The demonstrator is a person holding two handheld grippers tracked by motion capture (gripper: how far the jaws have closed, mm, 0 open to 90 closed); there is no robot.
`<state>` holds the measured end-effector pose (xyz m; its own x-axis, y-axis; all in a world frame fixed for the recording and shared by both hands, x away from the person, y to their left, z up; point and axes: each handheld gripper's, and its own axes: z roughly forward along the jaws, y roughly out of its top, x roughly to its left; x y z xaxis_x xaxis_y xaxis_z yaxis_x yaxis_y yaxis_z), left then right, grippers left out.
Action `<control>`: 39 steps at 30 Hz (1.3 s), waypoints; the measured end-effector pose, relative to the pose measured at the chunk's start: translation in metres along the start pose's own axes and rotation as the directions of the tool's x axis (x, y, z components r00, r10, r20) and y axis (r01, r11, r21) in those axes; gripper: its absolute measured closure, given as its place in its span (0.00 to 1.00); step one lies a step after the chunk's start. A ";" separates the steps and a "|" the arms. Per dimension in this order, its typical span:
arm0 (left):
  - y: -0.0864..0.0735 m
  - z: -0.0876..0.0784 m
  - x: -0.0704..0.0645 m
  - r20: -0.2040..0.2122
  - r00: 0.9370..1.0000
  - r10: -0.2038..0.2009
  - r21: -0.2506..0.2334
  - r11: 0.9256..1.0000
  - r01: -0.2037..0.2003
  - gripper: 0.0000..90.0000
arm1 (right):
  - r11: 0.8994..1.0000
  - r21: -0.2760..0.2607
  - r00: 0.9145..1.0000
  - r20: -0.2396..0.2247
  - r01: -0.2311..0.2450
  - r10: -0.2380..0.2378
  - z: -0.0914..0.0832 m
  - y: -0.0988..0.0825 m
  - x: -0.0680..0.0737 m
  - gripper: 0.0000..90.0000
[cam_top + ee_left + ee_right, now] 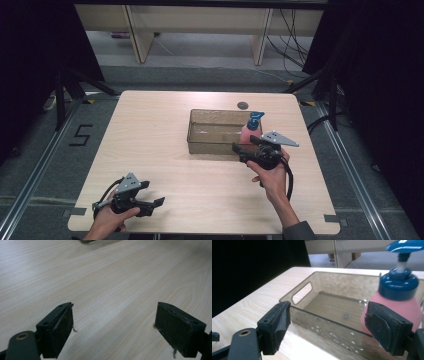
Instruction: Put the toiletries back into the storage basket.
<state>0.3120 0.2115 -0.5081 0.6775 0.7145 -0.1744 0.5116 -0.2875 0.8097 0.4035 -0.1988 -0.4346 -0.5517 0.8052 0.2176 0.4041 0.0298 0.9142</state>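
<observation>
- The left tongs (pixel 150 202) rest low over the near left corner of the desk (pixel 150 135), well apart from everything else. Their jaws stand wide apart with only bare wood between them in the left gripper view, so I judge this hand is parked out of the way.
- The bin (pixel 200 131), a clear tinted box with a cut-out handle (pixel 302 293), sits right of the desk's centre with its long side across the desk. It looks empty apart from water drops, and open-topped, so probably ready to take something.
- The right tongs (pixel 239 150) hover at the bin's near right corner, jaws apart and clamped on nothing; they point toward the bin's far left end.
- The bottle (pixel 250 131), pink with a blue pump (pixel 404 246), stands upright at the bin's right end, just beside the right-hand jaw. Whether it is inside the bin I cannot tell. Its long axis is vertical, and its spout points left in the right gripper view.
</observation>
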 end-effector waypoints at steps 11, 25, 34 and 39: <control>0.000 0.000 -0.001 -0.004 1.000 -0.001 0.002 1.000 0.001 0.16 | 0.999 0.035 0.999 -0.033 -0.017 0.018 0.000 -0.006 0.010 0.24; 0.001 -0.001 -0.001 -0.004 1.000 0.001 0.002 1.000 -0.001 0.16 | 0.999 0.043 0.999 -0.054 0.009 -0.007 0.000 -0.012 0.017 0.23; 0.001 -0.001 0.000 0.001 1.000 0.001 -0.001 1.000 -0.001 0.16 | 0.998 0.062 0.998 -0.067 -0.002 0.006 0.000 -0.018 0.024 0.18; 0.001 0.000 0.000 0.003 1.000 -0.002 -0.002 1.000 0.002 0.16 | 0.998 0.063 0.997 -0.076 0.005 -0.001 -0.003 -0.023 0.027 0.17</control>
<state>0.3124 0.2120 -0.5074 0.6781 0.7130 -0.1783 0.5120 -0.2842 0.8106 0.3772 -0.1795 -0.4485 -0.6060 0.7576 0.2426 0.4462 0.0712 0.8921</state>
